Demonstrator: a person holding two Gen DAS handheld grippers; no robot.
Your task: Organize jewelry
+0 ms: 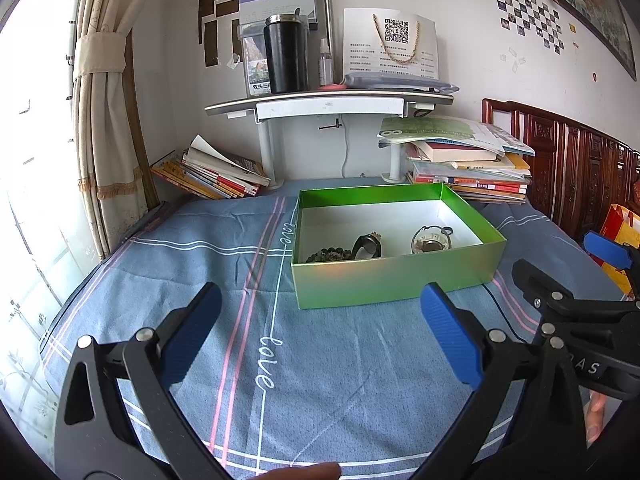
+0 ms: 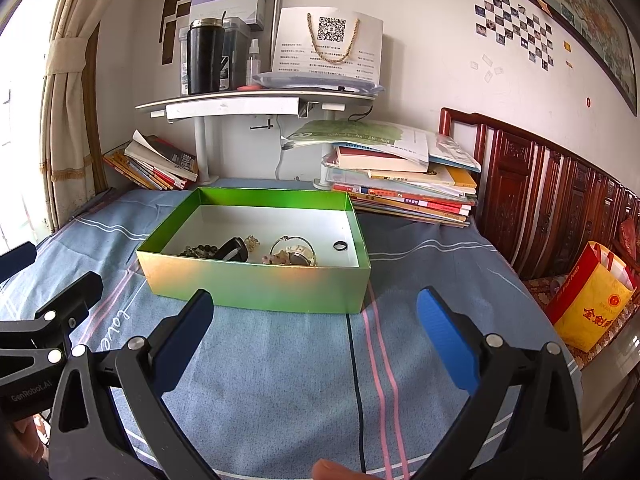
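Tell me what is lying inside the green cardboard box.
Inside the green cardboard box: a dark bead bracelet, a black watch, a thin silver bangle over small pale pieces, and a small black ring. The near wall hides the floor just behind it.

Bright daylight from blown-out window [image 1: 24,160] at left; strong fisheye bending, dark corners; sharp focus.

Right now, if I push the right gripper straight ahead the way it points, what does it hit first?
Probably the near wall of the green box. The right gripper is open and empty, above the blue bedsheet, aimed at that wall. Depth is unclear; if it travels high enough, it could clear the rim toward the jewelry inside.
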